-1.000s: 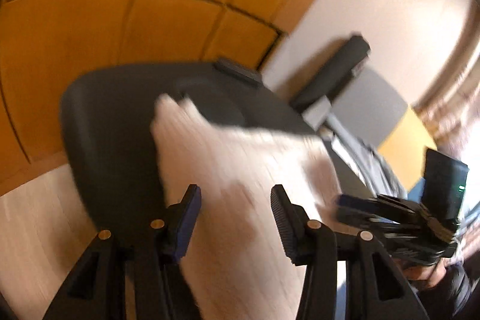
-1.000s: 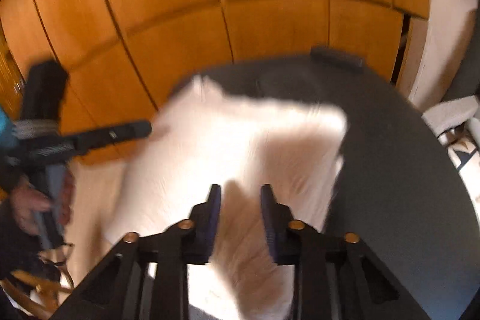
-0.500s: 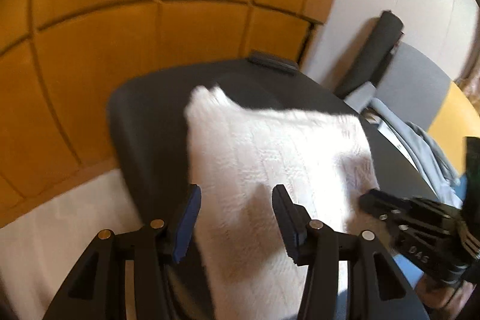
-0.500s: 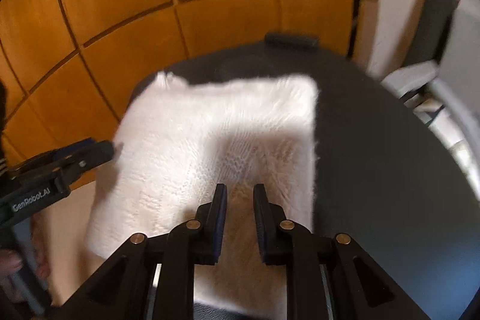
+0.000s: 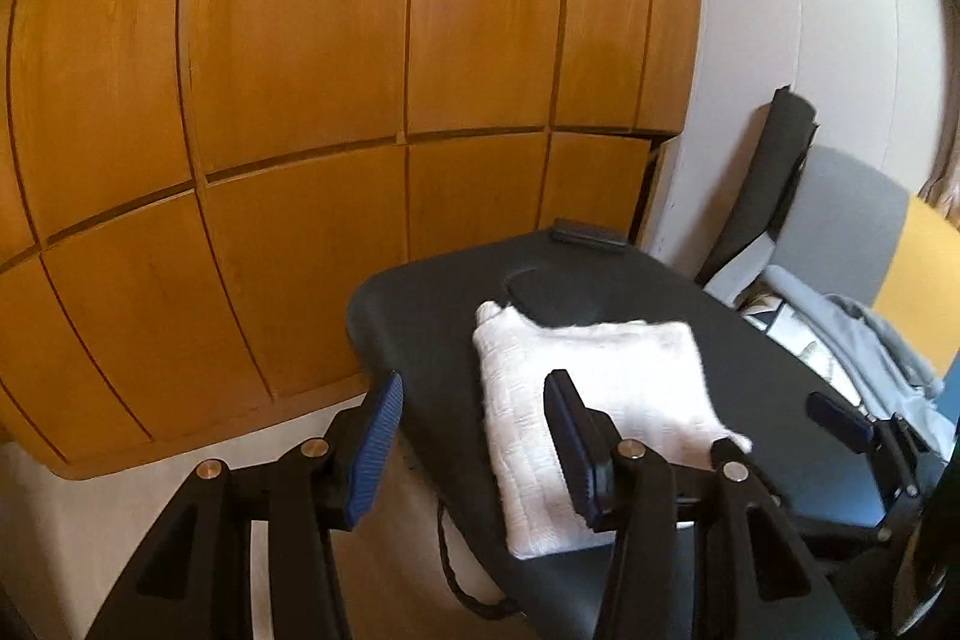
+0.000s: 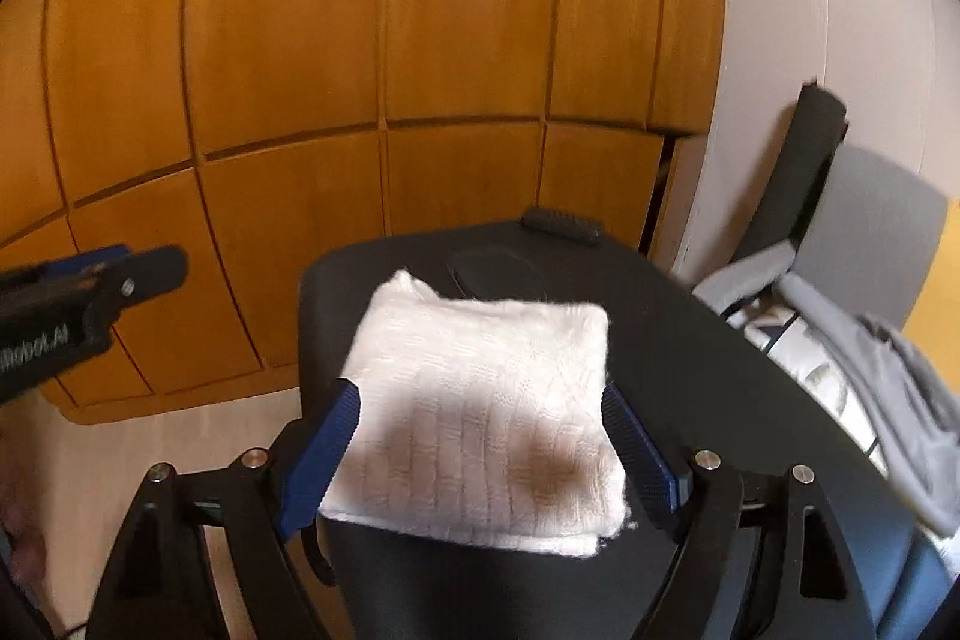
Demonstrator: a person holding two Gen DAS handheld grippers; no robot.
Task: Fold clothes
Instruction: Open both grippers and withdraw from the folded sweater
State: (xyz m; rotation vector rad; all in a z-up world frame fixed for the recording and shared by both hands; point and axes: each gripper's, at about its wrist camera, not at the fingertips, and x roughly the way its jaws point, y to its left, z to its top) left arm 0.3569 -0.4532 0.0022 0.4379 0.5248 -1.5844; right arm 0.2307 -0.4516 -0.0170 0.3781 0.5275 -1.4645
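Note:
A white knit garment (image 5: 591,388) (image 6: 486,388) lies folded into a square on the dark table (image 5: 420,328) (image 6: 690,358). My left gripper (image 5: 477,430) hovers above and before the table's near left edge, open, with nothing between its blue pads (image 5: 375,439). My right gripper (image 6: 480,460) is raised over the near edge of the garment. Its jaws are opening wide, and the pads (image 6: 321,460) frame the fold without pressing on it. Each gripper appears at the edge of the other's view, the right gripper (image 5: 840,418) and the left gripper (image 6: 90,292).
A wooden panelled wall (image 5: 300,100) stands behind the table. A small black box (image 5: 588,235) and a dark oval pad (image 5: 558,295) sit at the table's far end. To the right a grey chair (image 5: 852,220) holds grey clothes (image 5: 864,340). A cable (image 5: 456,574) hangs below the table.
Both grippers have drawn back and up from the garment, which now looks smaller and lies still. The right jaws, narrow before, have spread wide.

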